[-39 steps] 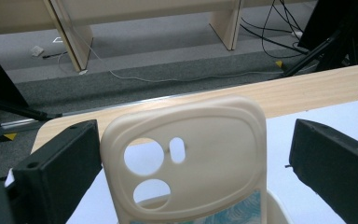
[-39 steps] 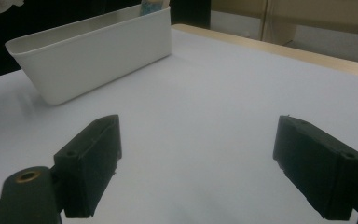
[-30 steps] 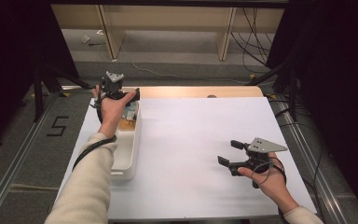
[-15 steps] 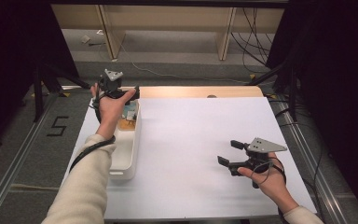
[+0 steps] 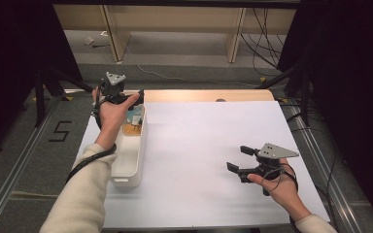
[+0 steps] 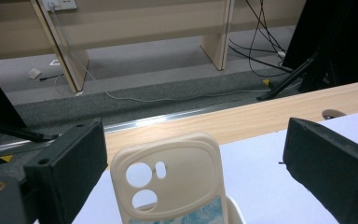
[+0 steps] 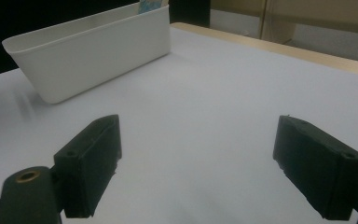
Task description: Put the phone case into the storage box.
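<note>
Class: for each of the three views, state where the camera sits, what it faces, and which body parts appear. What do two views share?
High view: above the table, looking down; both forearms, left tongs, right tongs.
Left gripper view: on the left tongs, facing a phone case.
Right gripper view: on the right tongs, facing the white bin.
Shared: the bin in the high and right gripper views.

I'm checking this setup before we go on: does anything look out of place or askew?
Nothing looks spilled or damaged. The one oddity: a cream phone case stands on end, poking above the white bin's far end, between the open left gripper's jaws.
</note>
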The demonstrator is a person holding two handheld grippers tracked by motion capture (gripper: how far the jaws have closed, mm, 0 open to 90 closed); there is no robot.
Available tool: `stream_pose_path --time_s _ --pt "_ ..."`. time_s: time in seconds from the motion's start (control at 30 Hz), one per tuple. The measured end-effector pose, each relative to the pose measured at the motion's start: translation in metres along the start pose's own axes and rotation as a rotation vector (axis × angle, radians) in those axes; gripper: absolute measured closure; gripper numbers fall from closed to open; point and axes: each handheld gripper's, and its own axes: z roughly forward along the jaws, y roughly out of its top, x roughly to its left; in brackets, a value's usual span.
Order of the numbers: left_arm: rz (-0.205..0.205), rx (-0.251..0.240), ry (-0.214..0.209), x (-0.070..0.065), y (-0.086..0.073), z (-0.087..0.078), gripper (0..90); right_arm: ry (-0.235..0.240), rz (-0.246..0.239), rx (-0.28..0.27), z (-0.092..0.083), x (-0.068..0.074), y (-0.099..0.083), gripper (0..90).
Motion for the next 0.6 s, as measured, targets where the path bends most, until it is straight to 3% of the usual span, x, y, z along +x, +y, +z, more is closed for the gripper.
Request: stream_pose_path --time_s 0.1,0.37,0.6 --pt "-0.010 0.006 -0.016 0.001 -0.001 -0.006 6.2 -0.002 0.000 -0.002 0.000 0.000 0.000 16.4" --pt "0.026 0.006 -0.043 -0.003 -0.007 -0.024 6.3 -0.002 -0.001 -0.001 0.000 0.000 0.000 16.4" --pt "0.022 0.014 -0.062 -0.004 -0.015 -0.031 6.8 -0.002 -0.002 -0.001 0.000 0.000 0.000 16.4"
